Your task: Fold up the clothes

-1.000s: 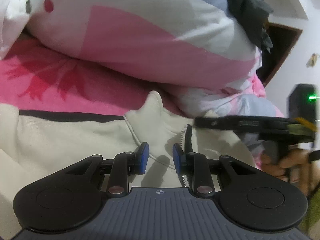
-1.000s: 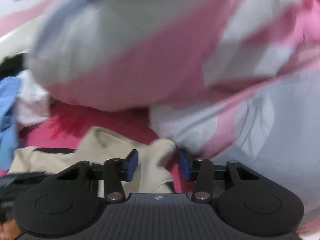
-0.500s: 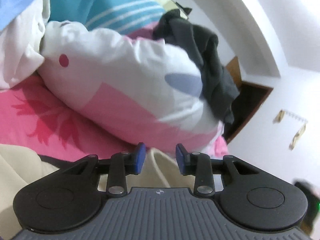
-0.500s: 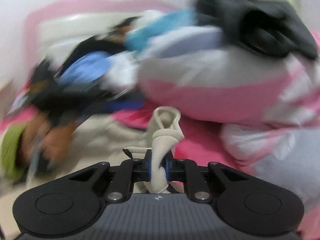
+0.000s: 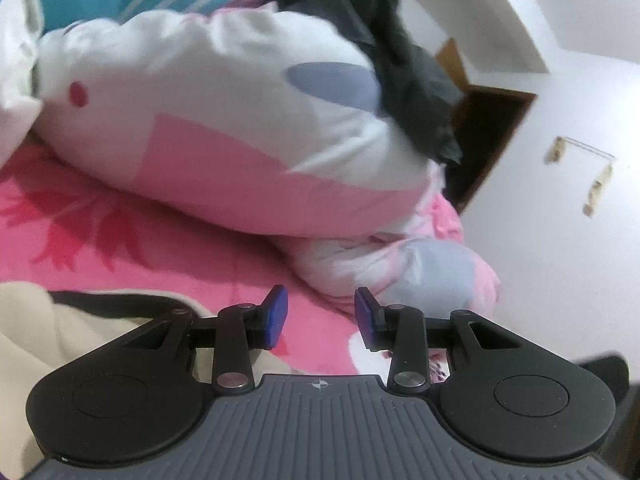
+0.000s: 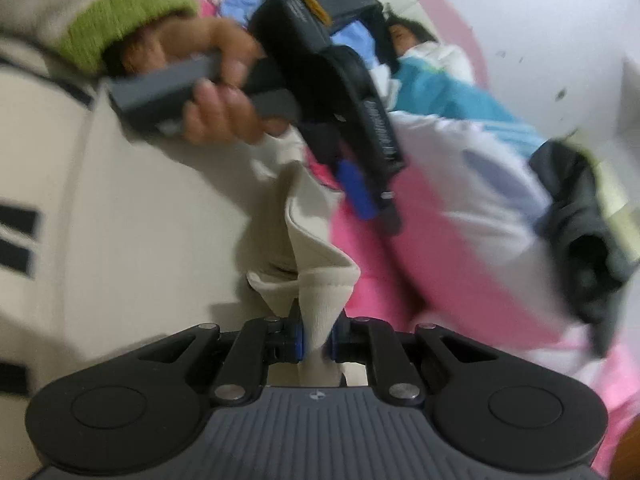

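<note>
Right gripper (image 6: 318,344) low over the bed, tipped a bit down, pads pinched tight on a bunched fold of the cream top (image 6: 160,216). Cloth pulled up into a narrow ridge from the pads, running away toward the left gripper (image 6: 356,188). Rest of the cream top spread flat on the pink sheet (image 6: 360,248), on the left side in the right wrist view, with black stripes at its far left edge. Long way of the top hard to tell, too much out of view.

Left hand (image 6: 216,92) wrapped round the grey handle, green cuff (image 6: 120,16) at the wrist, blue pads pointing down at the sheet just past the cream cloth.

In the left wrist view, left gripper (image 5: 320,318) held almost level, jaws opening, nothing between them. Only pink sheet (image 5: 160,248) under the gap. Cream top (image 5: 60,340) at the bottom left corner. Big white and pink pillow (image 5: 224,120) lying across behind, dark cloth (image 5: 400,72) draped on its right end.
</note>
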